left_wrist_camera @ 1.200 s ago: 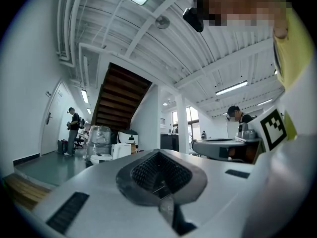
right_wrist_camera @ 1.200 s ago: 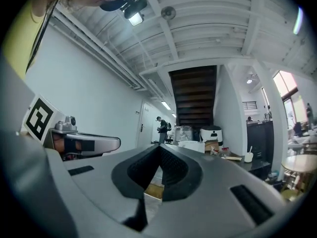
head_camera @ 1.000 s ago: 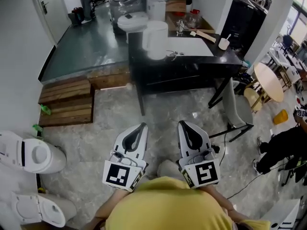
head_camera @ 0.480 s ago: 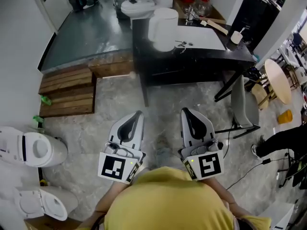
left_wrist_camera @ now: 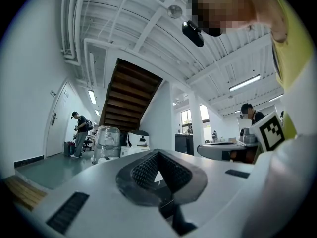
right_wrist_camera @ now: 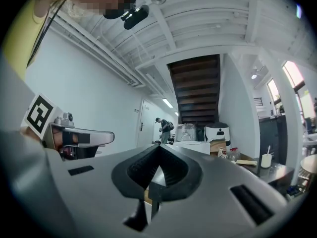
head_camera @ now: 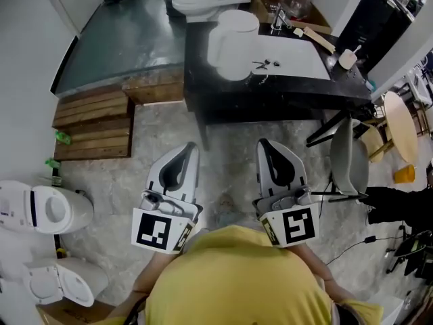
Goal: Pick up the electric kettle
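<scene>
The left gripper (head_camera: 189, 147) and right gripper (head_camera: 265, 143) are pointing side by side. Ahead of both, a table (head_camera: 203, 93) is standing, with the electric kettle (head_camera: 233, 42) sitting on it. Wooden steps (head_camera: 95, 124) are lying left of the left gripper, and a chair (head_camera: 348, 164) is standing right of the right gripper.

electric kettle (head_camera: 233, 36): plain white
table (head_camera: 270, 97): glossy black
sheet (head_camera: 294, 58) on the table, right of the kettle: white
left gripper (head_camera: 189, 149): white shell, dark grey ribbed pads
right gripper (head_camera: 265, 145): white shell, dark grey ribbed pads
marker cubes (head_camera: 157, 230): black square patterns on white
shirt (head_camera: 237, 283), near: yellow
floor (head_camera: 230, 175): grey, mottled like marble
pallet (head_camera: 95, 124), left: brown wooden slats
raised floor (head_camera: 122, 39), far left: dark grey-green
toilets (head_camera: 40, 212), near left: white
round tabletop (head_camera: 399, 117), right: pale wood
small tub (head_camera: 404, 174), right: yellow-orange
</scene>
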Demonstrator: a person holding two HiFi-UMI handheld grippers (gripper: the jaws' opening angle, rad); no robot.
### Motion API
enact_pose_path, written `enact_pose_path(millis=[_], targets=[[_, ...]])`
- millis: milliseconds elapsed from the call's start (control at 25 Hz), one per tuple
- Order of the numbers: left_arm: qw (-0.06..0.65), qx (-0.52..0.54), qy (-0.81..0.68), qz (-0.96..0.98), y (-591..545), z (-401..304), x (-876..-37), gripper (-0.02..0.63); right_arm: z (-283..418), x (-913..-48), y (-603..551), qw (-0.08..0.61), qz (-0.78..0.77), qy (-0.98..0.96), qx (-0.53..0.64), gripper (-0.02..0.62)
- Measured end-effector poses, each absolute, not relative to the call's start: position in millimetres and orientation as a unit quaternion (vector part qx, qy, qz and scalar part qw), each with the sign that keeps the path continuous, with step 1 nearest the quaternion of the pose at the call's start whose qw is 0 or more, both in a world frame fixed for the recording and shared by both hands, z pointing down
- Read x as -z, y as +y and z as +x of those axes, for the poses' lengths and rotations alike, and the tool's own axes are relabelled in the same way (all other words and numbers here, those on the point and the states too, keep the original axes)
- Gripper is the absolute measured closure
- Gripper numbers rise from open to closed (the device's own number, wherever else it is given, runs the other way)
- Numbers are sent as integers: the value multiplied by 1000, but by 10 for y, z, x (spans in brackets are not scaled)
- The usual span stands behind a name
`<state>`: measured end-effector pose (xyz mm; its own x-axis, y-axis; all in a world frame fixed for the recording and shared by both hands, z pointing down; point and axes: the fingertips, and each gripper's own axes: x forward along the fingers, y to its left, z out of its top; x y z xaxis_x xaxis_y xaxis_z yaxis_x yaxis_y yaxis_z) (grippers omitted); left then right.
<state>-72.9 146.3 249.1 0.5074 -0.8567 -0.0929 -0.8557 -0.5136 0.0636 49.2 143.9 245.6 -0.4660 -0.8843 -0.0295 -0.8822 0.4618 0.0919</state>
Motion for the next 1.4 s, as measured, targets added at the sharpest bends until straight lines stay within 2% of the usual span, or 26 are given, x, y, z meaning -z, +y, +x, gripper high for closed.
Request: enact_pose_path(millis=[480, 1400], targets=[[19, 56, -510, 858, 834, -527, -2609, 598, 732, -2552, 783, 9, 498, -867, 38, 580], [45, 39, -487, 872, -75, -512, -2855, 598, 688, -2802, -50, 20, 500, -866, 14, 580]])
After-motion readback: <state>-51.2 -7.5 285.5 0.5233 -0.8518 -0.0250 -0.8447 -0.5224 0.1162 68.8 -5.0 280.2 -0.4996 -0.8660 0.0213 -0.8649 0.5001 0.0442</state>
